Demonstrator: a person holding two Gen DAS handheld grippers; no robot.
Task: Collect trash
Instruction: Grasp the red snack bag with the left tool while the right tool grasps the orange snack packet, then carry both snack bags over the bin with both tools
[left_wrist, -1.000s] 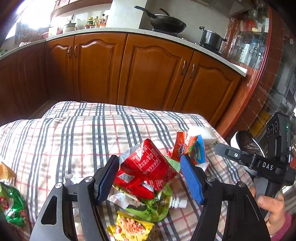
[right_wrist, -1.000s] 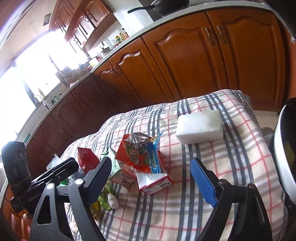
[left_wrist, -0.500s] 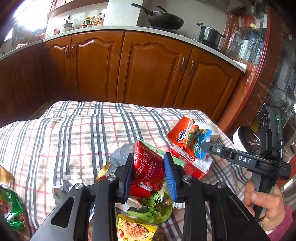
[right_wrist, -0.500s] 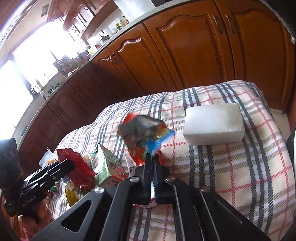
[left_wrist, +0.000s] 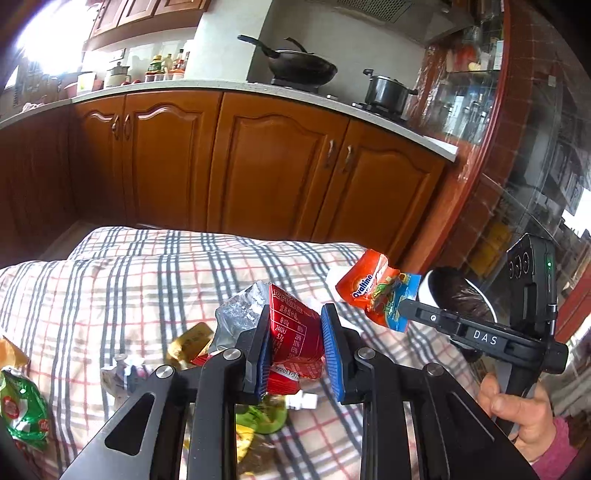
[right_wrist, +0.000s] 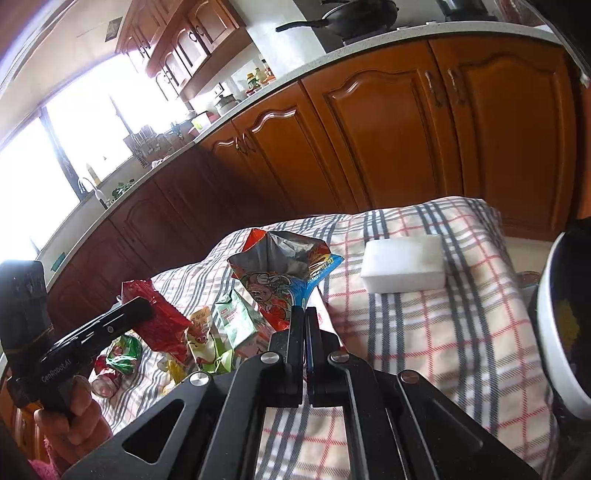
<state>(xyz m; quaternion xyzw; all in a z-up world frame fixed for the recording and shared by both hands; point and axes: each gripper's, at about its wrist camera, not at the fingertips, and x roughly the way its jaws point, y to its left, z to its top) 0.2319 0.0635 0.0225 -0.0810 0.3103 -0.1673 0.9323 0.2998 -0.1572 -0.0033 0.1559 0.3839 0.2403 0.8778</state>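
On a tabletop draped in a plaid cloth (left_wrist: 110, 295), litter lies strewn from the left edge, where a green foil wrapper (left_wrist: 22, 410) sits apart, to a loose heap near the middle: a yellow sachet (left_wrist: 190, 338), a small white cap (left_wrist: 303, 399) and a green pouch (left_wrist: 264, 419) flat on the cloth. Above that heap the left tool (left_wrist: 295, 350) is closing on a red snack packet (left_wrist: 291, 332), its blue pads pressed against the packet's two faces so the crumpled foil can come away from the pile in one piece. Further right, the right tool (right_wrist: 305, 321), jaws shut tight, pinches the lower edge of an orange-and-blue Ovaltine wrapper (left_wrist: 376, 291), which hangs open-mouthed clear of the cloth. Holding a wrapper in each tool suggests both pieces are meant to travel together. A white sponge block (right_wrist: 402, 264) rests untouched toward the far right corner. Just past the tabletop's right edge stands a white-rimmed bin (left_wrist: 461, 299) lined in dark plastic, the likely destination for both wrappers.
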